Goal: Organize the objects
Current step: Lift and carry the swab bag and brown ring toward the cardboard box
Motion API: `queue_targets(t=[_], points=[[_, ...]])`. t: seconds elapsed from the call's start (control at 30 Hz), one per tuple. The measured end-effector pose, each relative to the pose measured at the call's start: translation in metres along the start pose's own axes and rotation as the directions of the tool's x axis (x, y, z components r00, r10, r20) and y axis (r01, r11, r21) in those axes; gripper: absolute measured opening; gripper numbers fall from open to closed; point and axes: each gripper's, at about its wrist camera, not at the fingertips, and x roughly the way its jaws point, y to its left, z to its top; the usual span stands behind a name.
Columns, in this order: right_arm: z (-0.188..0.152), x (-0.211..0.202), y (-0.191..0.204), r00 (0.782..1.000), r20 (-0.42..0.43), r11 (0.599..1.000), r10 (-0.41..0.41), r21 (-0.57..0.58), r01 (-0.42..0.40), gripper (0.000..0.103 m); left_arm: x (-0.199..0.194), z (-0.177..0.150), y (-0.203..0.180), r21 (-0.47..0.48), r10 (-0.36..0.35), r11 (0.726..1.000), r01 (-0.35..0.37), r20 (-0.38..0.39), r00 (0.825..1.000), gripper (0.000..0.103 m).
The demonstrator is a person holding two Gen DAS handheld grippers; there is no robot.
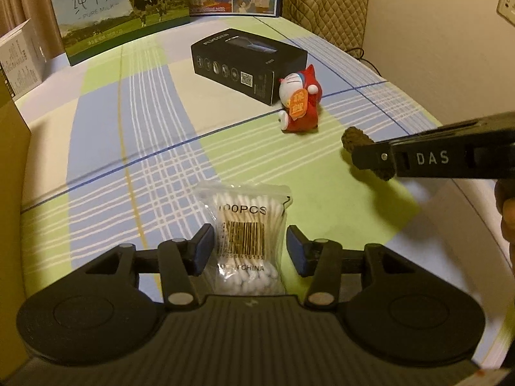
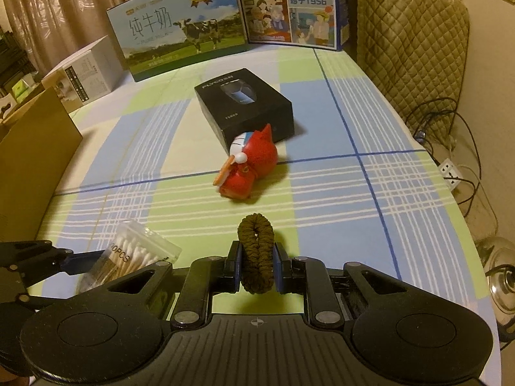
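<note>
Cotton swab bag (image 1: 248, 241): lies on the tabletop (image 1: 128, 148) between the fingers of the left gripper (image 1: 249, 247); both pads stand clear of the plastic, narrowly apart, so nothing is held.
Hair tie (image 2: 257, 254): clamped upright in the right gripper (image 2: 257, 268), its fingers nearly together on the brown loop, above the tabletop.
Risk, bag: the slick plastic may slide or tip if a finger brushes it while moving off.
Risk, hair tie: soft and springy, it could squirm out of the pinch.
Risk, neighbours: the red figurine (image 2: 249, 167), leaning against the black box (image 2: 248, 106), would topple at a nudge.
Cardboard box (image 2: 35, 160): at the left edge, inside hidden.
Milk cartons (image 2: 180, 32): closed, at the back.
</note>
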Motion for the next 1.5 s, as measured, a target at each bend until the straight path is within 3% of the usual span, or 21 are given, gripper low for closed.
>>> queue_targets(t=[0.2, 0.57, 0.97, 1.5], points=[[0.0, -0.002, 0.004, 1.0, 0.002, 1.0, 0.008, -0.013, -0.008, 0.016, -0.001, 0.001, 0.003, -0.031, -0.006, 1.0, 0.006, -0.009, 1.0, 0.021], [-0.005, -0.025, 0.011, 0.999, 0.052, 1.0, -0.013, -0.015, 0.014, 0.016, -0.027, 0.003, 0.007, -0.109, -0.021, 0.994, 0.022, 0.014, 1.0, 0.019], [-0.042, -0.11, 0.053, 0.992, 0.12, 0.999, 0.049, 0.009, -0.051, 0.016, -0.118, -0.01, 0.002, -0.144, 0.025, 0.989, -0.014, 0.076, 0.997, 0.019], [-0.069, -0.183, 0.117, 0.982, 0.174, 0.991, 0.068, -0.126, -0.046, 0.016, -0.22, -0.064, 0.006, -0.21, 0.085, 0.976, -0.059, 0.121, 0.989, 0.019]])
